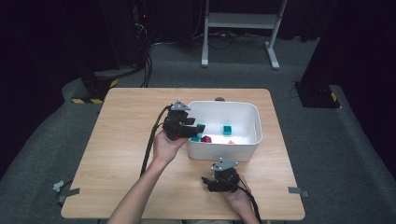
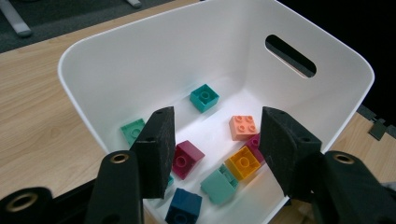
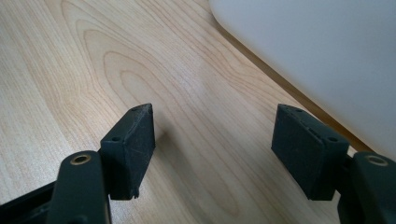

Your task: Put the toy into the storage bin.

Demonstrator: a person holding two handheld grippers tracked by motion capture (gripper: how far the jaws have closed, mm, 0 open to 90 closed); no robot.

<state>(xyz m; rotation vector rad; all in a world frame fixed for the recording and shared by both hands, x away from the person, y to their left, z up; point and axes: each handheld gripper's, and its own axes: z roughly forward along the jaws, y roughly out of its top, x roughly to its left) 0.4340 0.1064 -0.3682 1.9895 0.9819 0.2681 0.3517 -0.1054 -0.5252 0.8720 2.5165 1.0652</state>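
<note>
White bin (image 2: 140,60) has loose bricks in it; left gripper (image 2: 217,149) hovers above them, jaws spread with nothing between, probably just dropped one. Right gripper (image 3: 215,154) idles over the desk (image 3: 93,70), jaws apart.

The tabletop (image 3: 116,70) is faced in pale wood-grain laminate with a smooth, low-sheen finish. The bin (image 2: 154,51) is moulded in white plastic, smooth and slightly glossy on its inner walls. The bricks (image 2: 243,162) are made of hard, coloured plastic with a satin gloss. The jaws are formed in matt black material, and their pads (image 3: 133,149) are finely textured.
</note>
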